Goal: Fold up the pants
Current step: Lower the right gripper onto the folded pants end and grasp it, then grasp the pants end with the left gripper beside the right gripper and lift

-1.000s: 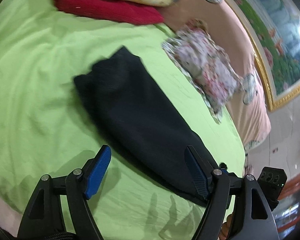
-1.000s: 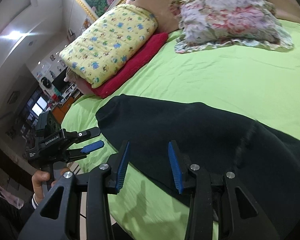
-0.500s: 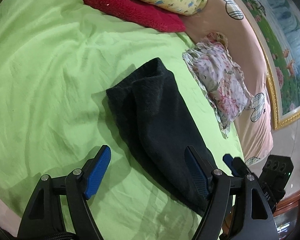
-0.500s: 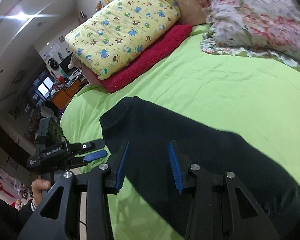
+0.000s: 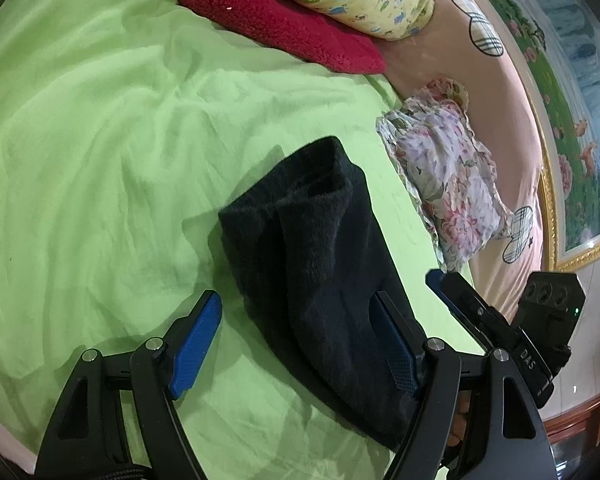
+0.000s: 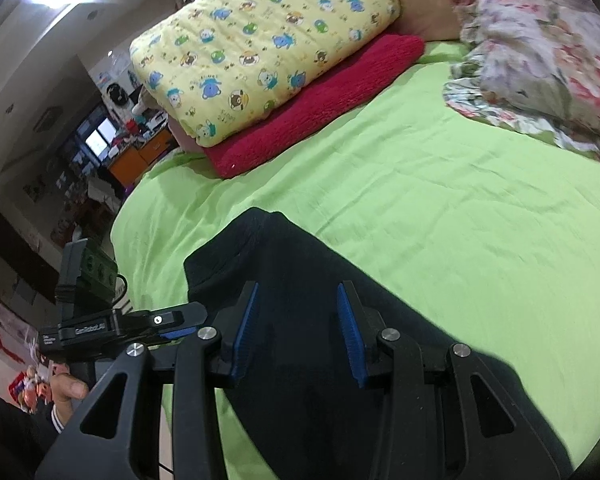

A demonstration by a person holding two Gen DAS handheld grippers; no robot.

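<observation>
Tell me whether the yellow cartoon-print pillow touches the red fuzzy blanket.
Touching. In the right wrist view, the yellow cartoon-print pillow lies directly on the red fuzzy blanket, no gap along its lower edge.

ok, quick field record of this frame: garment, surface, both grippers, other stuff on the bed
garment: black knit pants, folded lengthwise, flat
surface: lime green bedsheet
left gripper: open, empty, at the pants
right gripper: open, empty, over the pants
other: yellow cartoon-print quilt on red fleece blanket; floral ruffled pillow
</observation>
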